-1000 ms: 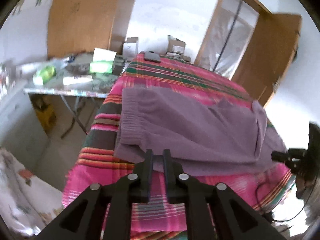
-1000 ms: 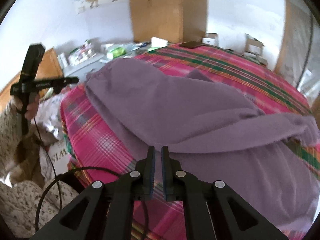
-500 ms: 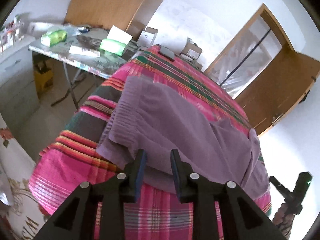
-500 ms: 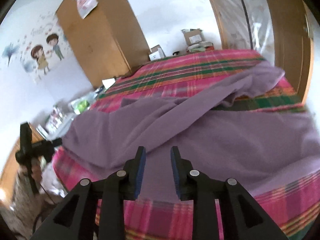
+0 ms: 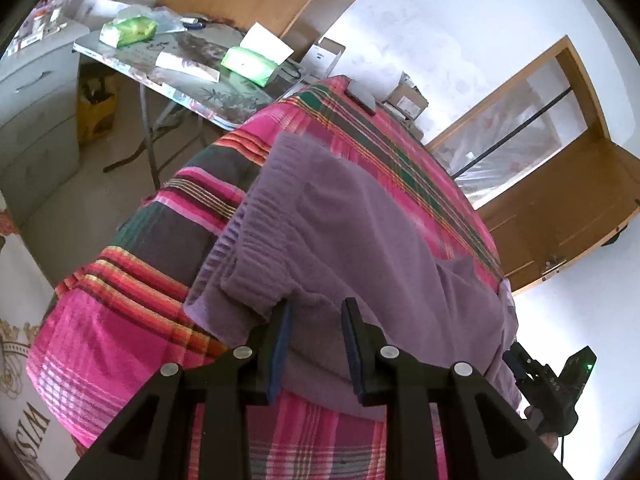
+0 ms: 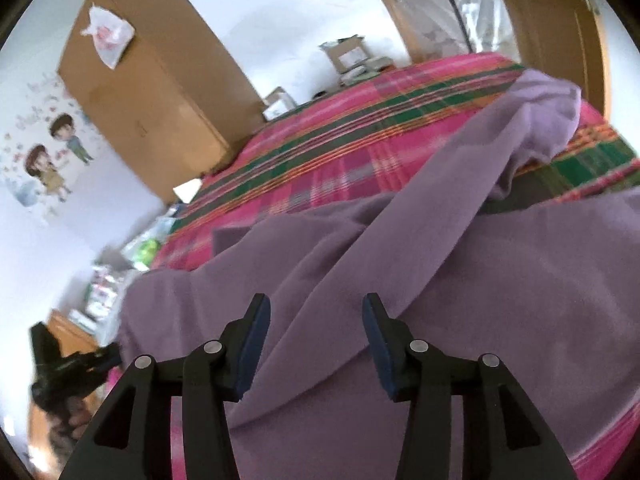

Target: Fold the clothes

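1. The left gripper fills the bottom centre of the left wrist view. Its jaws stand partly open and hold nothing, right over the near edge of the purple knitted sweater.
2. The right gripper sits at the bottom centre of its own view, jaws spread wider and also empty, above a broad stretch of the same sweater.
3. The sweater lies on the bed with the pink, green and orange plaid cover. It is partly doubled over: a ribbed cuff or hem curls at the lower left of the left view, and a long sleeve runs to the upper right of the right view.
4. I judge that both grippers are lining up to take hold of cloth. This would suit either starting a fold or tidying one already laid. The next grasp needs the jaws to bite one layer of edge cleanly.
5. Farther off, at the upper left of the left view, is a cluttered folding tabletop with green packets. A dark flat object rests at the bed's far end.
6. A brown wooden wardrobe stands at the upper left of the right view. None of this blocks the grippers.
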The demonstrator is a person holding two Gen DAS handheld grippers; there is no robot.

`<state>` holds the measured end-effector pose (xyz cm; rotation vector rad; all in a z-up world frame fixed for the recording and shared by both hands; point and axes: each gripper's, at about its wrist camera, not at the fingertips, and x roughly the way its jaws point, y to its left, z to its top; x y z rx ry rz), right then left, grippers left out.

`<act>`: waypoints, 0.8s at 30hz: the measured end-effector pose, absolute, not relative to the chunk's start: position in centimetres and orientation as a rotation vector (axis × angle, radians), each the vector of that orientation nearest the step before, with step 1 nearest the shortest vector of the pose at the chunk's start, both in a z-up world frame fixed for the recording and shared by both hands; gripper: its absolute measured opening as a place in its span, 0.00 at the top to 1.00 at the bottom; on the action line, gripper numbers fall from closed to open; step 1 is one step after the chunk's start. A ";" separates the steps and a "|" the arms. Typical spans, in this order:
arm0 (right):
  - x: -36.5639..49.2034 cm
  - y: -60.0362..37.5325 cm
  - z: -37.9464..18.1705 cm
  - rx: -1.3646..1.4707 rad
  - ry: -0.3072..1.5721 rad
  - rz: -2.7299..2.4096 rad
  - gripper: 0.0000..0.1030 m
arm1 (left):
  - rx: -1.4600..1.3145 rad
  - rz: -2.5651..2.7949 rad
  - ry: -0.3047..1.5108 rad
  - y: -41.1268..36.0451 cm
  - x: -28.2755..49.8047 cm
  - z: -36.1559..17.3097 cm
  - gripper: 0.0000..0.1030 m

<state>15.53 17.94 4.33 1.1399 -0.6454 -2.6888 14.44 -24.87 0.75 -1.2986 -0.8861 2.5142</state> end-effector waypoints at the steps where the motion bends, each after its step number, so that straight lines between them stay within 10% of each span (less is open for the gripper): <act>1: 15.2 17.6 4.4 1.156 -0.629 -2.702 0.52 | -1.303 2.513 -0.883 -24.8 14.3 0.7 0.75; 10: 13.9 16.4 3.4 1.342 -0.586 -2.781 0.54 | -1.307 2.507 -0.898 -25.0 14.2 0.5 0.75; 16: 14.6 17.0 2.9 1.381 -0.632 -2.796 0.84 | -1.306 2.488 -0.923 -25.3 14.2 0.3 0.75; 24: 16.0 17.0 3.5 1.328 -0.627 -2.827 0.96 | -1.303 2.478 -0.968 -26.0 14.3 -0.1 0.85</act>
